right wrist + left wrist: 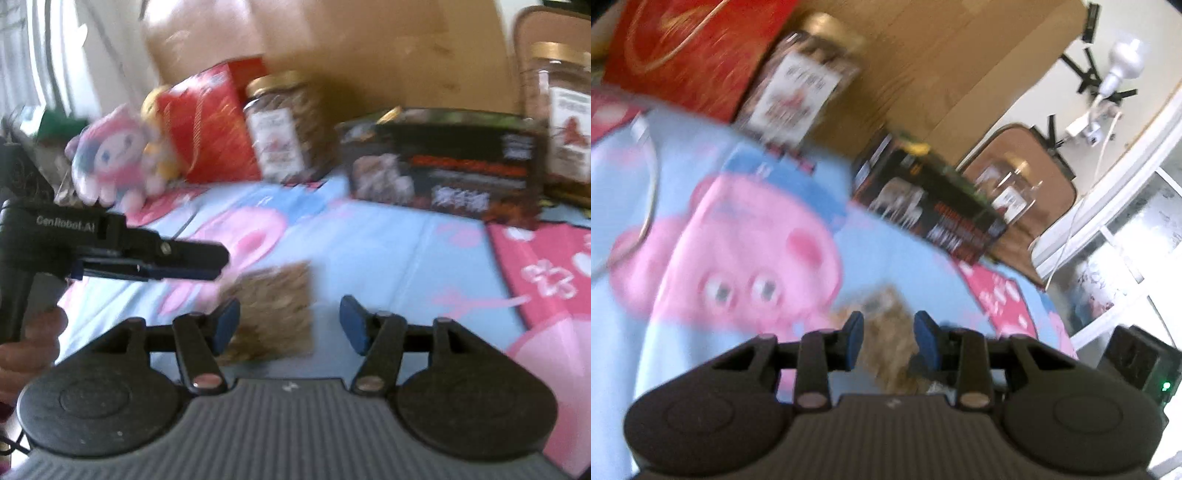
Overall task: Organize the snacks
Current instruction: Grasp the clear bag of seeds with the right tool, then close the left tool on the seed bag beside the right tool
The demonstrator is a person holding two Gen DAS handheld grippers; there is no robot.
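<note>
A flat brown snack bar in clear wrap (273,314) lies on the blue cartoon cloth (388,254). My right gripper (290,326) is open just in front of it, the bar lying between its pads and reaching past the left one. My left gripper (888,341) hovers over the same bar (886,332), its jaws a narrow gap apart; it also shows in the right wrist view (218,271), coming in from the left with its tips at the bar's far left corner. Both views are blurred.
At the back stand a red box (210,122), a gold-lidded jar (288,129), a black snack box (447,166), and a second jar (565,118) before a cardboard box (351,37). A pink plush toy (114,155) lies at the left.
</note>
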